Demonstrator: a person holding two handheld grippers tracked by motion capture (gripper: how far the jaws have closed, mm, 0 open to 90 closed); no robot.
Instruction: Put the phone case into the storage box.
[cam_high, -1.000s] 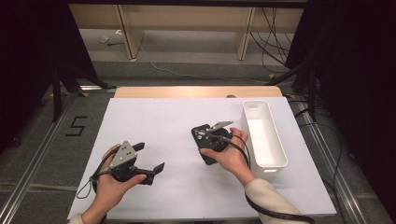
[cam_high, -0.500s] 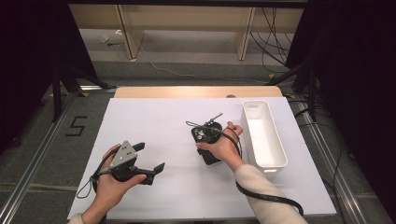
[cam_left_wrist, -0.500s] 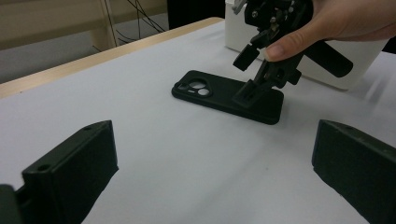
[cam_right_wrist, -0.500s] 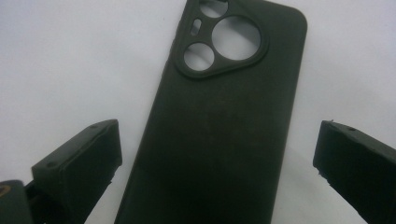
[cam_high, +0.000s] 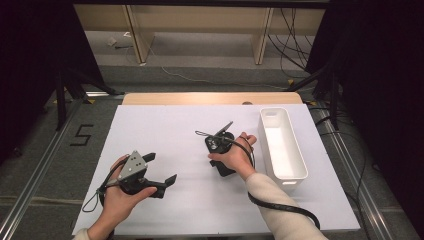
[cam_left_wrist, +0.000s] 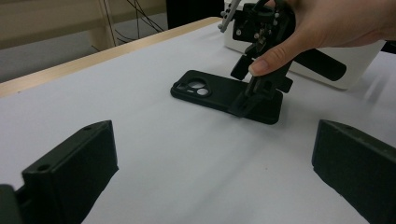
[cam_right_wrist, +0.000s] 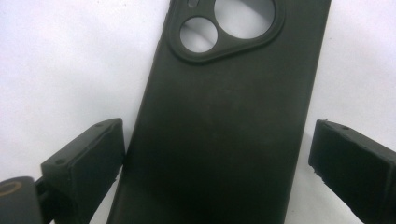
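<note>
A black phone case (cam_left_wrist: 219, 93) lies flat on the white table (cam_high: 165, 125), camera cutout up. My right gripper (cam_high: 220, 142) points down over the phone case (cam_high: 226, 171). In the right gripper view, my right gripper (cam_right_wrist: 217, 140) is open and its jaws stand on either side of the phone case (cam_right_wrist: 224, 116), one along each long edge. In the left gripper view, the right gripper (cam_left_wrist: 259, 88) has its tips at the case's surface. My left gripper (cam_high: 161, 168) is open near the table's front left, aimed at the case with nothing between its jaws (cam_left_wrist: 212, 172).
A long white tray (cam_high: 282, 145) stands just right of the case, with nothing in it, and shows behind the right hand as a white tray (cam_left_wrist: 359, 65). The table's wooden far edge (cam_high: 210, 98) runs behind. Metal rails flank the table.
The right hand has tipped its gripper downward and lowered it over the phone case, jaws now straddling it. The left gripper has stayed where it was.
</note>
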